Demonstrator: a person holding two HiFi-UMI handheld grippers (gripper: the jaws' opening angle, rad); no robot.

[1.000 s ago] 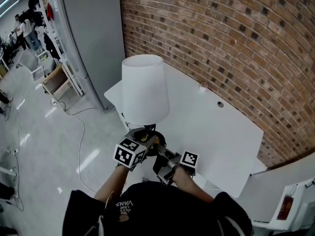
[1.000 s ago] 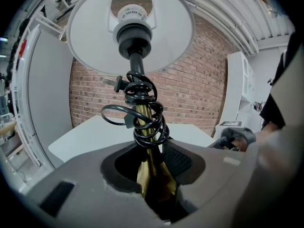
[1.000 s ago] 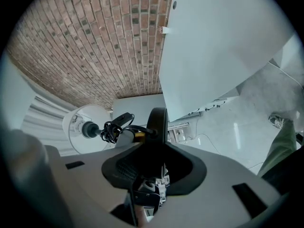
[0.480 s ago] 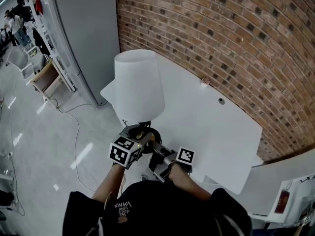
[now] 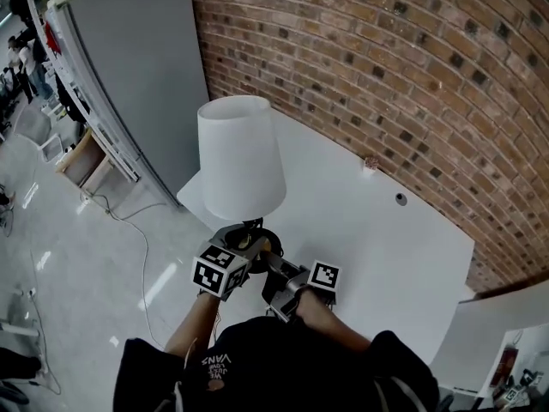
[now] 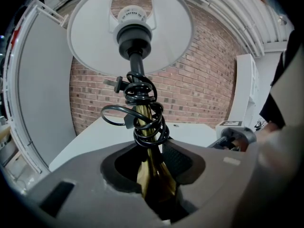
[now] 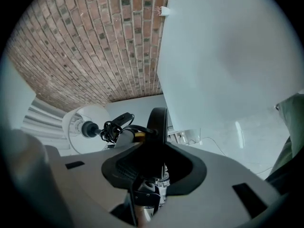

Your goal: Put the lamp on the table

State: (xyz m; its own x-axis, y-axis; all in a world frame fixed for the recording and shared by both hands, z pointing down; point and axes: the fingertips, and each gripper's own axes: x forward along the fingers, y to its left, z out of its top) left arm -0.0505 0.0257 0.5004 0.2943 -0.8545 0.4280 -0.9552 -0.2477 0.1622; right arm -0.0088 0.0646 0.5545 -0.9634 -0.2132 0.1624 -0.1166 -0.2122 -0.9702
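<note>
- The table (image 5: pixel 377 239), white and bare except for a small thing near the brick wall (image 5: pixel 386 58), is the goal. Most of its top lies open beyond the lamp.
- The lamp (image 5: pixel 240 157) stands upright at the table's near-left edge, carried by both grippers. Its white shade (image 6: pixel 130 32) rises over the table's near corner, with the floor (image 5: pixel 86 256) showing to the table's left.
- The base (image 7: pixel 156 127), a dark disc, sits right at the table's near edge. I cannot tell whether it touches the top or hangs just clear of it. By my judgement it is not yet set down, since both grips are on.
- The brass stem (image 6: pixel 151 170) runs up from the base. The black cord (image 6: pixel 142 113) is wound round the stem and does not trail toward the table.
- The left gripper (image 6: pixel 152 160) is clenched on the lower stem, on the side of the lamp away from the table's middle. The brass fills the gap between its jaws.
- The right gripper (image 7: pixel 154 163) is clamped on the rim of the base, which stands edge-on between its jaws, with the table top just beyond.
- Done, as I judge it: the lamp is lifted and brought to the table.
- Left: carry it further in over the top, lower the base flat, then let go with both grippers.
</note>
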